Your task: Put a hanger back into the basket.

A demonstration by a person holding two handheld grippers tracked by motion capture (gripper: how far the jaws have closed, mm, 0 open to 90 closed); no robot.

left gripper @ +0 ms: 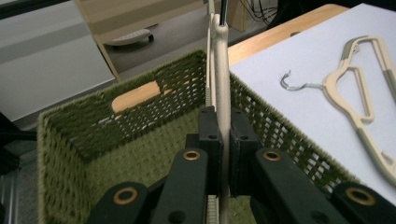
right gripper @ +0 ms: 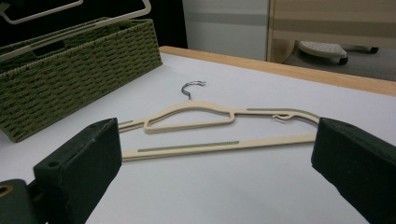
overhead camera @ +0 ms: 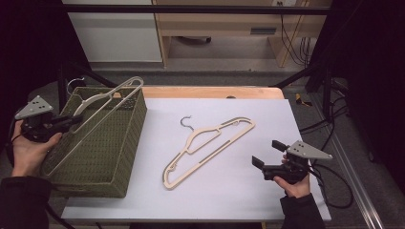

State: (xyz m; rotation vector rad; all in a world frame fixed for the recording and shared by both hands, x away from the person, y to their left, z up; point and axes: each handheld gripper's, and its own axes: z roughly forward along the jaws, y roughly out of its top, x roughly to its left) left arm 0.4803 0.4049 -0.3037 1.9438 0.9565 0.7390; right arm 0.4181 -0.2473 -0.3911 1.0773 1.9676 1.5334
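Black left tongs (overhead camera: 71, 120) level, clamping hanger (overhead camera: 102, 102) over basket (overhead camera: 124, 143).

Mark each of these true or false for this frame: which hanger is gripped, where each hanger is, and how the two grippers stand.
1. The left gripper is clamped on a cream hanger. True.
2. That hanger lies flat on the table. False: it leans across the green woven basket.
3. A second cream hanger lies on the white sheet. True.
4. The right gripper holds the second hanger. False: its jaws are open and apart from it.
5. The basket stands at the person's right. False: it is at the left.
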